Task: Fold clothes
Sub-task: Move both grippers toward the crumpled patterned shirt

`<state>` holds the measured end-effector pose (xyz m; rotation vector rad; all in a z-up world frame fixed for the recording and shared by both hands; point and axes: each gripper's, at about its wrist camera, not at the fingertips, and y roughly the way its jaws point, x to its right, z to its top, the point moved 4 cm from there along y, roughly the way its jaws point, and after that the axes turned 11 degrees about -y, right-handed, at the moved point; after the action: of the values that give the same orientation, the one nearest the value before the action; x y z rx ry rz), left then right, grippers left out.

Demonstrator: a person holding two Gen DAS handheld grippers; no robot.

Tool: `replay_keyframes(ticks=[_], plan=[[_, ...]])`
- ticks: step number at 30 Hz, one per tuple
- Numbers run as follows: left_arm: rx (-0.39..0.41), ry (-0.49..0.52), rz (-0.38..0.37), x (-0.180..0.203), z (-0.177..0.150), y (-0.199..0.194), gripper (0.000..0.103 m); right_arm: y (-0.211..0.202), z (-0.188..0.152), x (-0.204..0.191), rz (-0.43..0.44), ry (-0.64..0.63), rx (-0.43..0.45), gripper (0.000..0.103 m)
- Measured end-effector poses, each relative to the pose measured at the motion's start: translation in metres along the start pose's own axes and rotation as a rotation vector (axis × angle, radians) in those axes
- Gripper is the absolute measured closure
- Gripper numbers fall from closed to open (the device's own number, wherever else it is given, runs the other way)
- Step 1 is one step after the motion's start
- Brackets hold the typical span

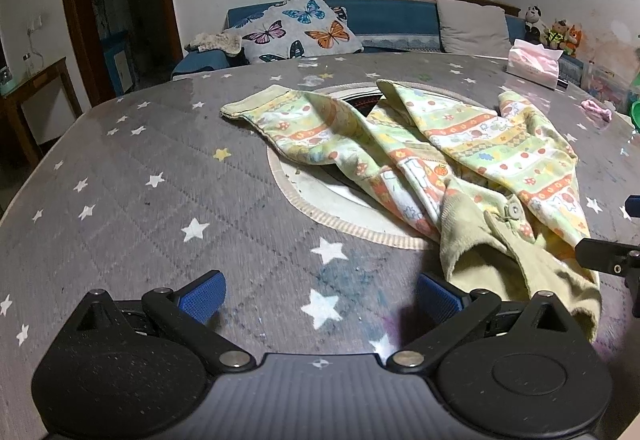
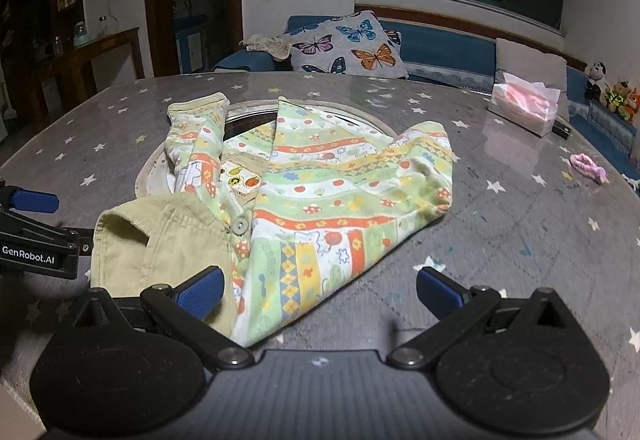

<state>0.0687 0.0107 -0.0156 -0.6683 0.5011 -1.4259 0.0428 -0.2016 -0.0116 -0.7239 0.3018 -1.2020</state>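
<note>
A crumpled patterned shirt (image 2: 320, 196) with a plain collar (image 2: 160, 236) lies near the middle of the tabletop (image 1: 140, 208), partly covering a round inset (image 1: 320, 200) and reaching toward the near edge. The left gripper (image 1: 320, 294) is released, its pads spread wide over bare tabletop just beside the collar. The right gripper (image 2: 320, 294) is likewise released, one fingertip (image 2: 200, 294) above the collar. A tissue box (image 2: 524, 108) and a pink scrap (image 2: 588, 166) sit toward the far right edge.

Soft cloth garment (image 2: 312, 192); glossy tabletop (image 2: 520, 208).
</note>
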Motion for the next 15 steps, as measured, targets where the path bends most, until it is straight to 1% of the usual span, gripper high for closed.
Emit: replay_keyframes(ticks=[7,15], plan=[[0.007,0.011,0.0,-0.001,0.013,0.007,0.0,0.014,0.014,0.002,-0.008,-0.033,-0.01,0.001],[0.038,0.016,-0.012,-0.003,0.036,0.014,0.001,0.044,0.048,0.01,-0.008,-0.066,-0.012,0.009]])
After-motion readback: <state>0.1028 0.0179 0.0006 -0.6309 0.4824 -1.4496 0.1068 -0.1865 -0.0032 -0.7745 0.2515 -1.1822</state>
